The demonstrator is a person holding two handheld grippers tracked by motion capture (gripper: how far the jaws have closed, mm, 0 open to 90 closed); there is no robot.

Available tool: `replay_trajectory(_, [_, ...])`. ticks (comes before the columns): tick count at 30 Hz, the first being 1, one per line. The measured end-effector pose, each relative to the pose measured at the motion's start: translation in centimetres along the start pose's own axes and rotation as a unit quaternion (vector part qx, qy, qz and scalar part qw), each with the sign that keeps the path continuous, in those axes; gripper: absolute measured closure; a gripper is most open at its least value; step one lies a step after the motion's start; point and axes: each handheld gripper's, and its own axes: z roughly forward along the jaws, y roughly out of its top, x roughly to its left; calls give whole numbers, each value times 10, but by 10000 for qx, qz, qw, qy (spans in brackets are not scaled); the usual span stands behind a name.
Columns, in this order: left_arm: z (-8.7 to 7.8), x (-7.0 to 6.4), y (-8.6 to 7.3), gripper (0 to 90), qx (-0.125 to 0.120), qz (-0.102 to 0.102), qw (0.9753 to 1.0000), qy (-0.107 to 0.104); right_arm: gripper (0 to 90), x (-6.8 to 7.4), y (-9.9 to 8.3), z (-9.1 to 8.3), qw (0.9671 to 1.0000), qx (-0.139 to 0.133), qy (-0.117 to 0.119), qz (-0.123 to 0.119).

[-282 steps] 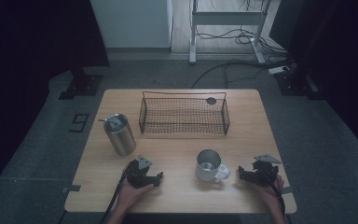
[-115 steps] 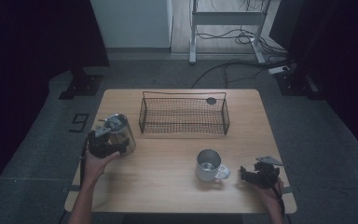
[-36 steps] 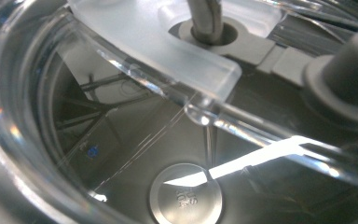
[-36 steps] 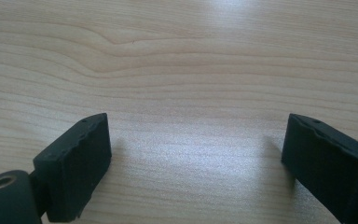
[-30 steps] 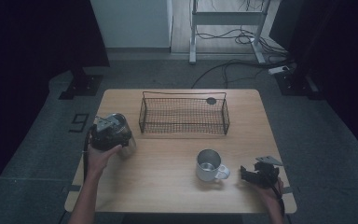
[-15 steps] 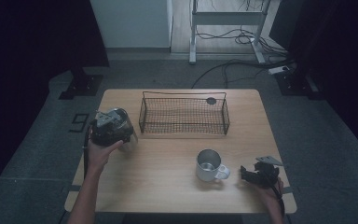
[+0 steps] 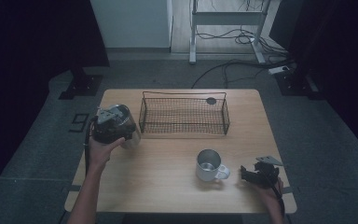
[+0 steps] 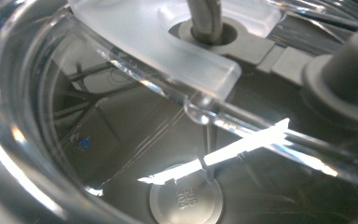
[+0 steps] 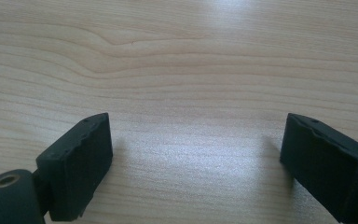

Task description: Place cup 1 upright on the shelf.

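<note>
- Steel tumbler (image 7: 121, 122) sits at the tabletop's (image 7: 168, 186) left edge, just beside the wire basket (image 7: 184, 114); our left claw (image 7: 108, 125) is pressed over its clear lid (image 8: 168, 51), so we cannot tell whether that claw is apart or clamped.
- We judge the tumbler taken in hand but not yet carried anywhere; the basket looks bare.
- Our right claw (image 9: 193, 158) rests apart on bare wood, near the untouched mug (image 7: 209, 164).
- Moving both vessels seems left.
</note>
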Motion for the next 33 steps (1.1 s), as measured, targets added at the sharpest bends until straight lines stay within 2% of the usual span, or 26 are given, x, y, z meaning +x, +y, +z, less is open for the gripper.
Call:
replay_trajectory(5, [0,-2,5,41,-37,-33,10000,-15,93,-1,0,0,10000,-9,7,-12])
replay_trajectory(12, [3,-9,12,41,-51,30,10000,-48,94,-1,0,0,10000,-9,5,-11])
replay_trajectory(33, [12,-15,30,41,-50,57,9998,-188,95,-1,0,0,10000,-13,1,-11])
